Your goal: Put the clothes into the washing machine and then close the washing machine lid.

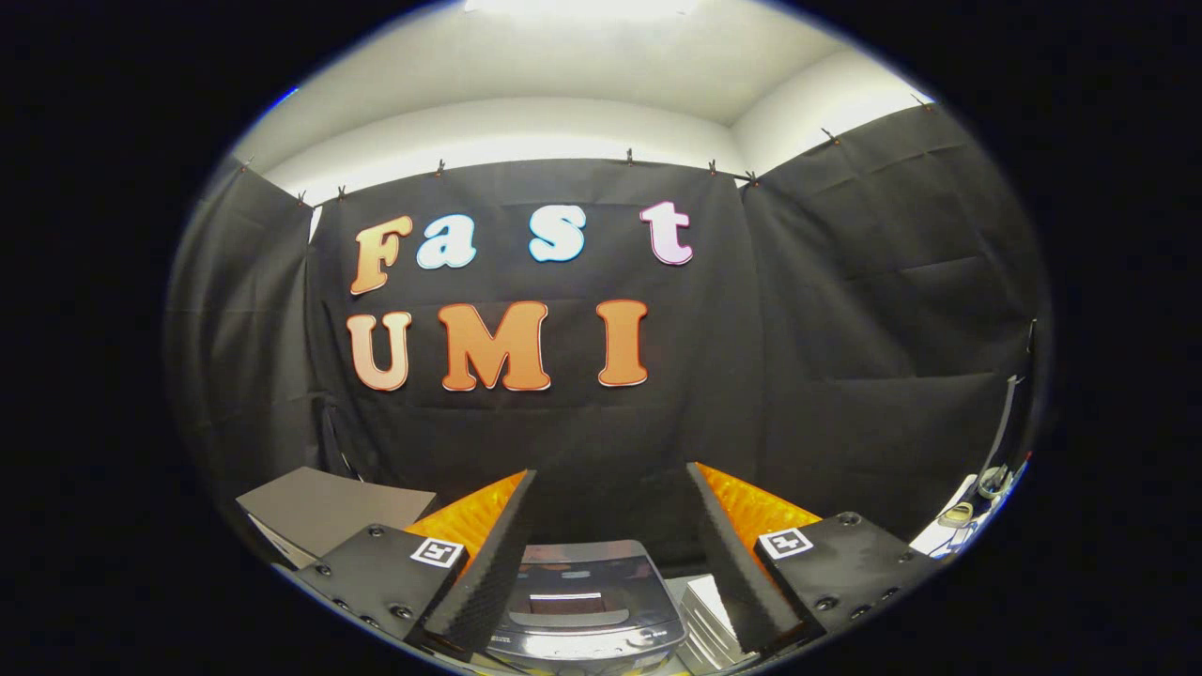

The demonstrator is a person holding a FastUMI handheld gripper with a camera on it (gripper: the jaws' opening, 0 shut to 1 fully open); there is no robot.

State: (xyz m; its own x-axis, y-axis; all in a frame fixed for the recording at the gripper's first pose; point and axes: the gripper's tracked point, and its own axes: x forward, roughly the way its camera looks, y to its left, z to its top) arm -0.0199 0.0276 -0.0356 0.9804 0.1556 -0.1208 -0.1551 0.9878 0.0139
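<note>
The tool (610,526) is held level, its two fingers (488,563) spread well apart with nothing clamped between them.

Low between the fingers sits the washer (587,601), a small dark machine seen from above and a little from the front. Its lid (582,587) is a glossy dark panel that lies flat and closed over the top. The lid's long axis runs from the tool's side toward the wall, with a lighter control strip along the near edge. What is inside the washer cannot be told, since the lid is dark and reflects the room. I cannot make out any clothes.

Just to the right of the washer, partly behind the right finger, is a pale stack (709,606) of flat things; whether it is cloth or paper cannot be told. To the left, beyond the left finger, a grey board (329,507) lies tilted.

The washer stands on a light surface (681,587), little of which is visible. Behind it hangs the black cloth wall (845,329), clipped along its top edge. Above that are a white wall and ceiling, lit from overhead.
</note>
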